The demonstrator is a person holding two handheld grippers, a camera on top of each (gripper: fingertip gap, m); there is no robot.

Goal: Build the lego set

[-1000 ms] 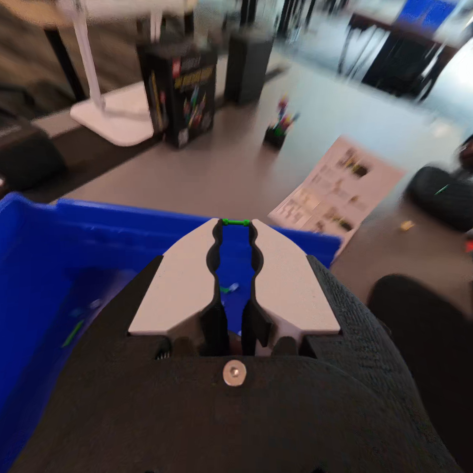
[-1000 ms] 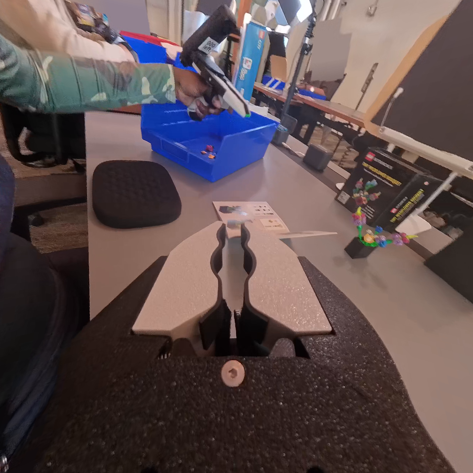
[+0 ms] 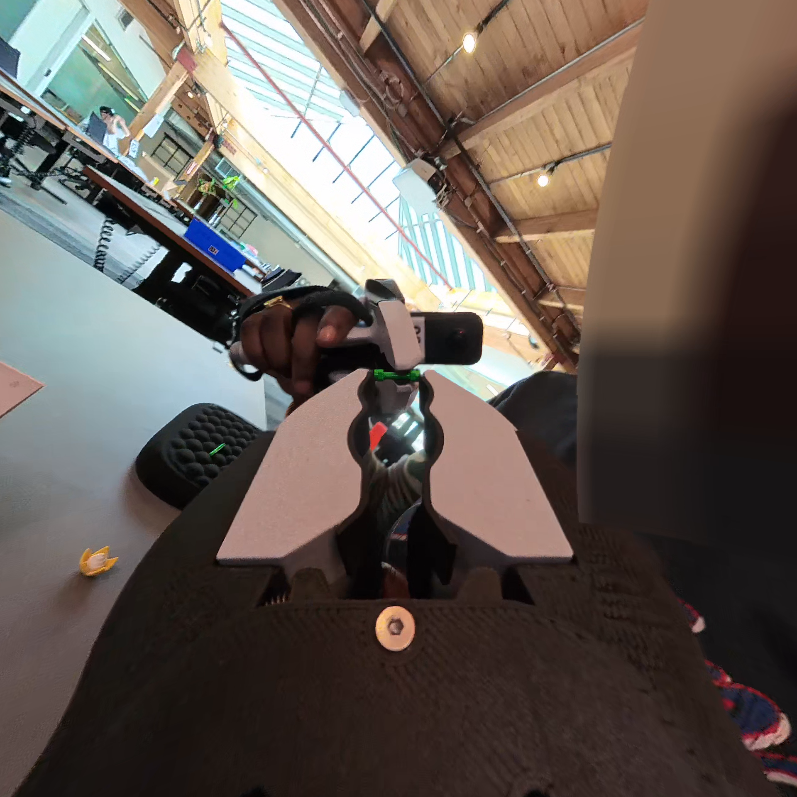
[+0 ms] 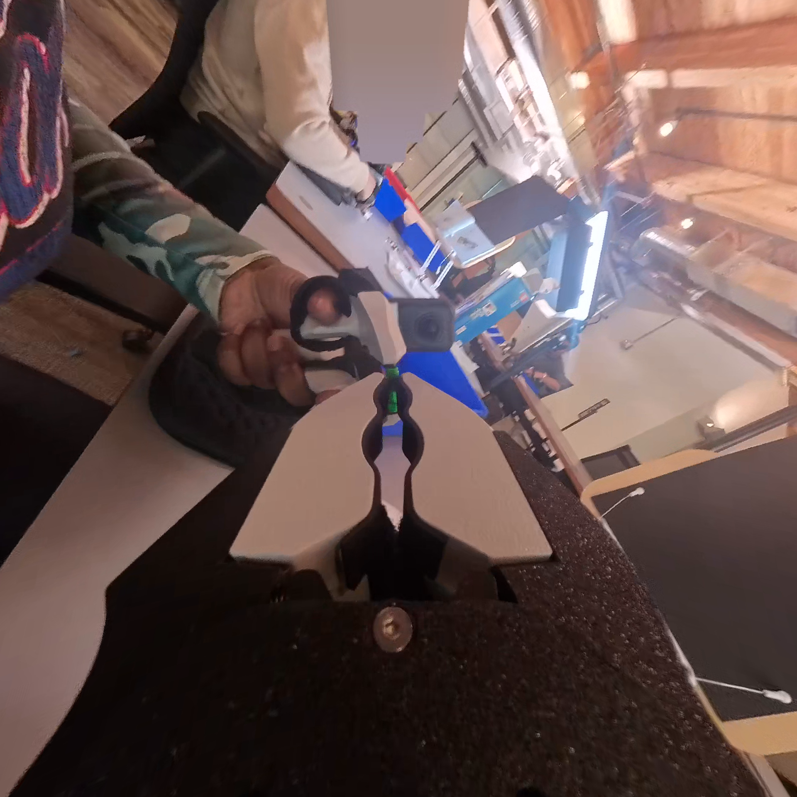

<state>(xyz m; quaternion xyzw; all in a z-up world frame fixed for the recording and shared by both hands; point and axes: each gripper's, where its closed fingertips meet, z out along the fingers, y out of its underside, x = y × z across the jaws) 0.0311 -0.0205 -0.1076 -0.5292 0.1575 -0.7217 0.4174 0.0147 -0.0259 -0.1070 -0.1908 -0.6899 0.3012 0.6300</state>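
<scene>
In the left wrist view, the left claw (image 3: 396, 376) is pinching a thin green lego rod (image 3: 396, 375) crosswise between its very tips, lifted off the grey worktop (image 3: 86, 388) and tilted up toward the timber ceiling. Straight ahead and crowding it, the right claw (image 3: 399, 390) is pointing back, with the person's right hand (image 3: 289, 340) wrapped round its handle and its black camera jutting out on top; its tips are lying just behind the rod, largely hidden, though they appear pressed close together. A black dimpled pad (image 3: 194, 448) is sitting near the worktop's edge with a green sliver lying on it. A small yellow lego piece (image 3: 97, 560) is resting alone on open surface at lower left. A corner of paper (image 3: 17, 388) is being cut off by the left border. A blurred patch is covering much of the right side.

In the right wrist view (somewhat smeared), the right claw (image 4: 391, 376) is nearly closed, and the green rod (image 4: 391, 394) is running lengthwise through its tip gap; whether the fingers are actually gripping it is hard to tell. The left claw (image 4: 390, 364) is meeting it tip to tip, held by the left hand (image 4: 263, 327) in a patterned sleeve. A blue bin (image 4: 435, 375) is standing behind, partly blocked. The pad is lying under that hand.
</scene>
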